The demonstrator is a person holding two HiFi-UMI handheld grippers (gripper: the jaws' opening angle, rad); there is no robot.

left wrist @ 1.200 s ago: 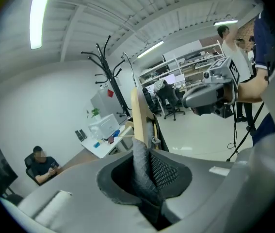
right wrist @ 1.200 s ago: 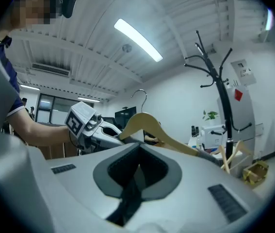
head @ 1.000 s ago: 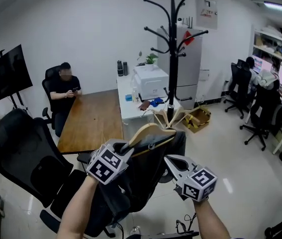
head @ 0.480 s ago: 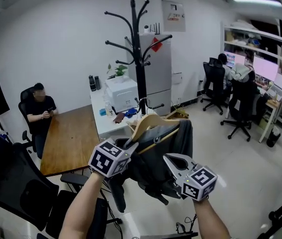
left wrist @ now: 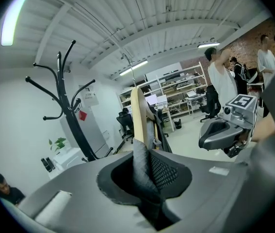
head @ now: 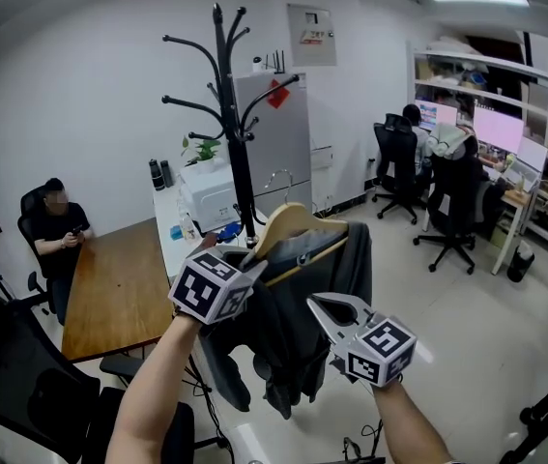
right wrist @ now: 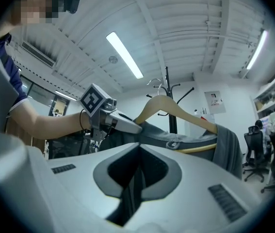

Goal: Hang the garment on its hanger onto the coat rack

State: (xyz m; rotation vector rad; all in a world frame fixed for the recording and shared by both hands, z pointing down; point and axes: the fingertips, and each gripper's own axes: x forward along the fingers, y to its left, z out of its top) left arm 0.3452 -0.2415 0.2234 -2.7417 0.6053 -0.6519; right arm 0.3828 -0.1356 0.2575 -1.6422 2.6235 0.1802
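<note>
The person's clothing and gear.
The left hand-held gripper (head: 257, 271) and the right hand-held gripper (head: 320, 307) had smooth pale-grey moulded shells with dark padded recesses at the jaws. Each carried a cube (head: 211, 289) of black-and-white square markers. The person wore a dark blue short sleeve (right wrist: 11, 79) and a thin black wristband (right wrist: 82, 120) on the left wrist.

Dark grey garment (head: 298, 341), pale wooden hanger (head: 288, 223), black coat rack (head: 239, 158).
</note>
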